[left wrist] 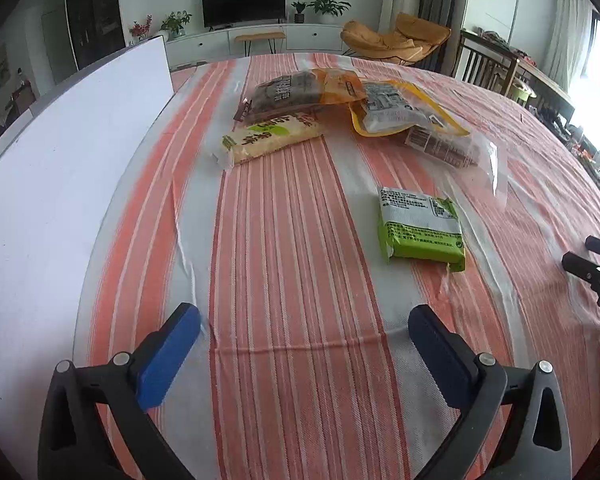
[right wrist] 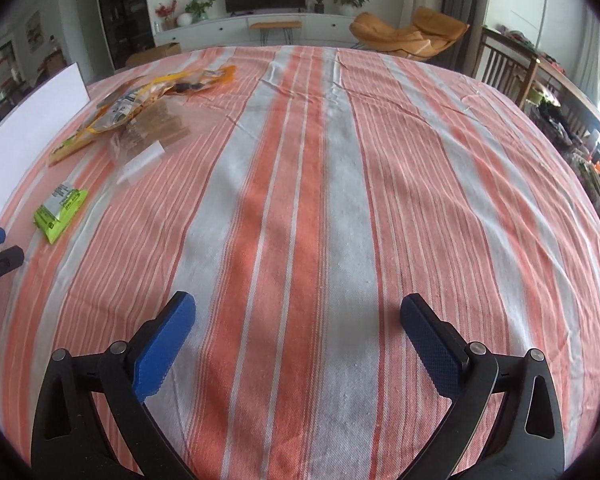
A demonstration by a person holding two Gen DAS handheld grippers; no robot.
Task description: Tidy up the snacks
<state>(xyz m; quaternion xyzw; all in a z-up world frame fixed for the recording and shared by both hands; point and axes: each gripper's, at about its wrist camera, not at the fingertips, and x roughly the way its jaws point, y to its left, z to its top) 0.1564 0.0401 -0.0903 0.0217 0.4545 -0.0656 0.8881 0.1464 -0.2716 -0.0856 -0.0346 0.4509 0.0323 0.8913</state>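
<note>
Looked like the very start: both the left gripper (left wrist: 304,332) and the right gripper (right wrist: 298,320) hung over the striped tablecloth (left wrist: 284,240) with jaws spread wide and nothing between them, no snack touched yet. The green packet (left wrist: 420,226) lay alone, nearest the left gripper, so I'd judge it the first pick, needing a forward reach and a flat pinch. The rice-cracker pack (left wrist: 270,140), dark bag (left wrist: 286,92), yellow-trimmed pouch (left wrist: 396,110) and clear-wrapped pack (left wrist: 444,146) sat overlapped further back, white board (left wrist: 68,152) along the left edge; nothing blocked the approach.
</note>
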